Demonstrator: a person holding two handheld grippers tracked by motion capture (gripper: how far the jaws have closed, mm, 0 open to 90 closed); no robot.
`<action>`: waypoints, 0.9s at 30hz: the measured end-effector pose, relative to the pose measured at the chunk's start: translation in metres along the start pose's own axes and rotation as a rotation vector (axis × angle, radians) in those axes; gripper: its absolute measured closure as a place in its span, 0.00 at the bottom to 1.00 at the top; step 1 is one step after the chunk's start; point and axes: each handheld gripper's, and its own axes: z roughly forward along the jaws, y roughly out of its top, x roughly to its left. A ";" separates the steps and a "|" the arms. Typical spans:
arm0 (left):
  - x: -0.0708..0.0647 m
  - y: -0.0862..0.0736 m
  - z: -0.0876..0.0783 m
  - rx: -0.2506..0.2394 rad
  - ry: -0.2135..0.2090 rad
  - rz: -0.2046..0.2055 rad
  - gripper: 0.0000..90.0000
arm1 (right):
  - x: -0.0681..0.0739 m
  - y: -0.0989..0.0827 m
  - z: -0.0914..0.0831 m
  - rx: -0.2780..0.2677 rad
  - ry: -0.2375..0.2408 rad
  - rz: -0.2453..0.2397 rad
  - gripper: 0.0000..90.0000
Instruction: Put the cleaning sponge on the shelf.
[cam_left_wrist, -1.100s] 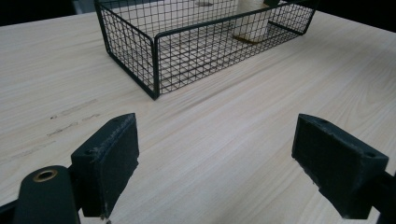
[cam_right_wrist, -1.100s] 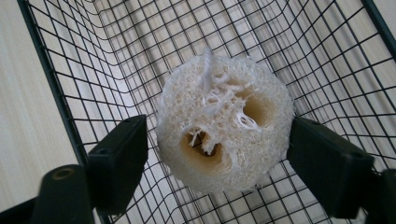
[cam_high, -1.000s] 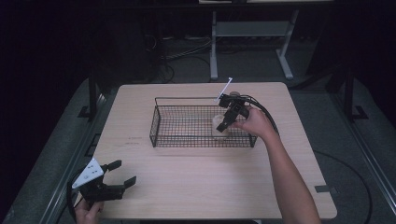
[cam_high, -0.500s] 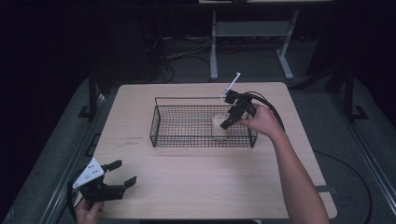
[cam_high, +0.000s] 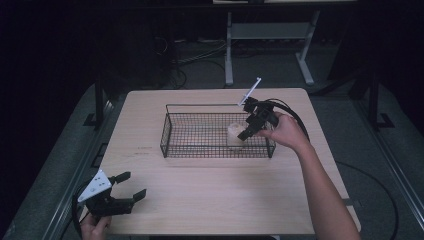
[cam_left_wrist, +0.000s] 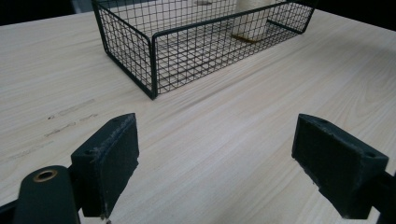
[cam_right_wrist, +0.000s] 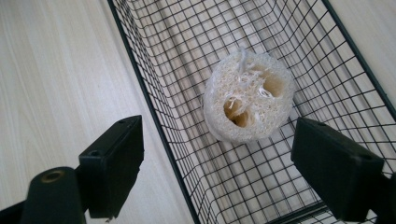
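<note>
Loofah sponge (cam_high: 235, 135), a pale, fibrous round slice with hollow holes through it, lies on the floor of the black wire-mesh basket (cam_high: 200, 149), toward its right end. The basket is a shallow rectangle sitting on the far middle of the light wooden table (cam_high: 210, 195).

From the high view, my right gripper (cam_high: 247, 131) hangs over the basket's right end, tilted down toward the sponge, with my right hand (cam_high: 282, 131) behind it and the black cable looping off to the right. In the right gripper view, its two black jaws stand wide apart and hold nothing. One jaw is over the bare table outside the basket wall, the other over the mesh floor inside. The sponge (cam_right_wrist: 249, 96) sits between and beyond them, touching neither jaw.

My left gripper (cam_high: 127, 186) rests at the near left corner of the table, well apart from the basket, with my left hand (cam_high: 94, 226) at the table edge. In the left gripper view, its jaws are also spread wide and empty over bare wood. The basket (cam_left_wrist: 154, 70) lies ahead, with the sponge (cam_left_wrist: 251, 21) seen through the mesh at its far end.
</note>
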 end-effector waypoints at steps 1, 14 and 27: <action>0.000 0.000 0.000 0.000 -0.001 0.000 0.16 | 0.001 -0.001 0.000 0.000 0.002 0.002 0.18; -0.001 0.000 0.001 0.003 -0.002 0.004 0.16 | 0.012 -0.014 -0.007 -0.018 0.010 -0.004 0.18; -0.001 0.000 0.001 0.005 -0.002 0.005 0.16 | 0.023 -0.026 -0.013 -0.026 0.009 -0.014 0.18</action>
